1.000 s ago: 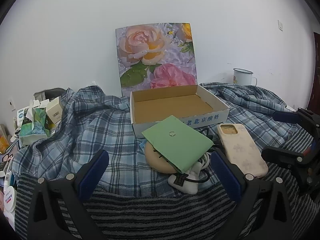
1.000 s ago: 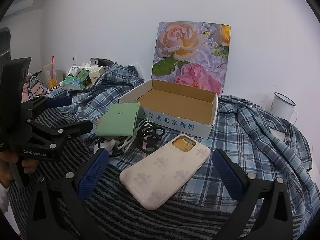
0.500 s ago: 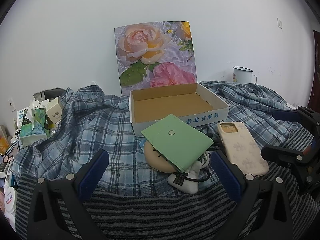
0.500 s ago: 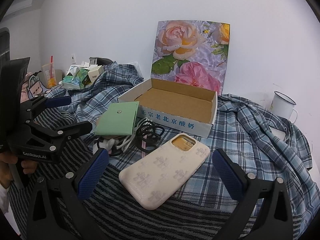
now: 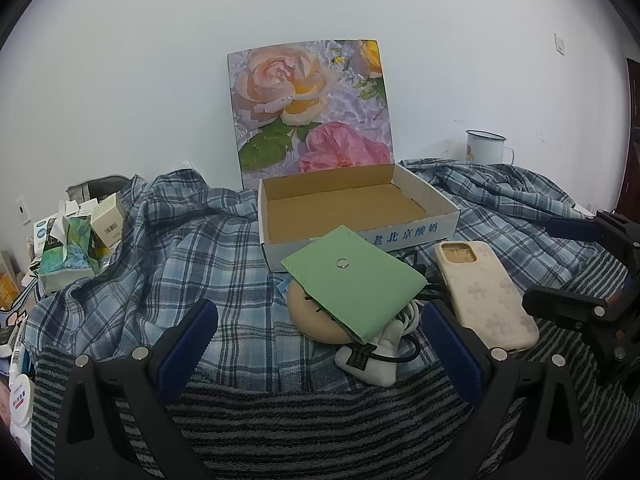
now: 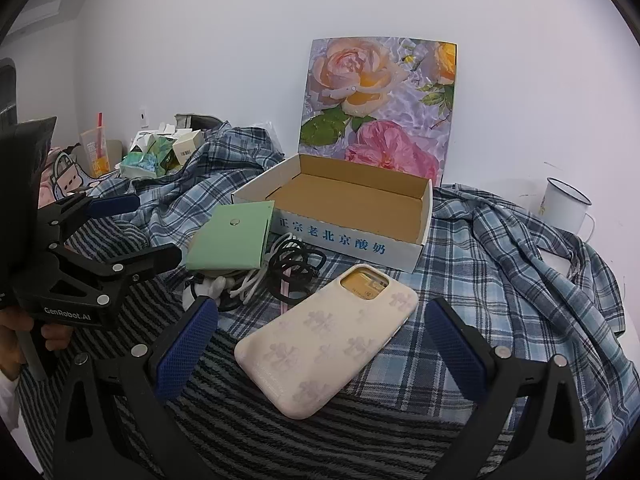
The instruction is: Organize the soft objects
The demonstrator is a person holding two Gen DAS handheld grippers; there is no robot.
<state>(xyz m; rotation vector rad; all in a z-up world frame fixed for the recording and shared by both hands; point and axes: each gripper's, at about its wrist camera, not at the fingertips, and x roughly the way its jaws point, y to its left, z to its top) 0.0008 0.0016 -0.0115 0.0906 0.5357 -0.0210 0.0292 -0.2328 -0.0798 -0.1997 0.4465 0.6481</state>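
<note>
An open cardboard box (image 5: 348, 208) with a floral lid (image 5: 308, 108) stands on a plaid shirt (image 5: 140, 272). In front of it a green snap pouch (image 5: 356, 284) lies on a beige round pad (image 5: 312, 320), a white cable (image 6: 248, 284) and black hair ties (image 6: 296, 268). A cream phone case (image 6: 328, 340) lies to the right. My left gripper (image 5: 320, 332) hangs open just short of the pouch. My right gripper (image 6: 320, 320) is open just above the phone case, which lies between its fingers.
A white enamel mug (image 6: 566, 206) stands at the back right by the wall. Tissue packs and small cartons (image 5: 76, 244) crowd the left edge, with a drink cup (image 6: 96, 152) behind. A striped towel (image 5: 320, 432) covers the near surface. A hand (image 6: 16, 344) holds the left gripper.
Both views drift only slightly. The pouch, phone case and box lie where they were, and both grippers stay open.
</note>
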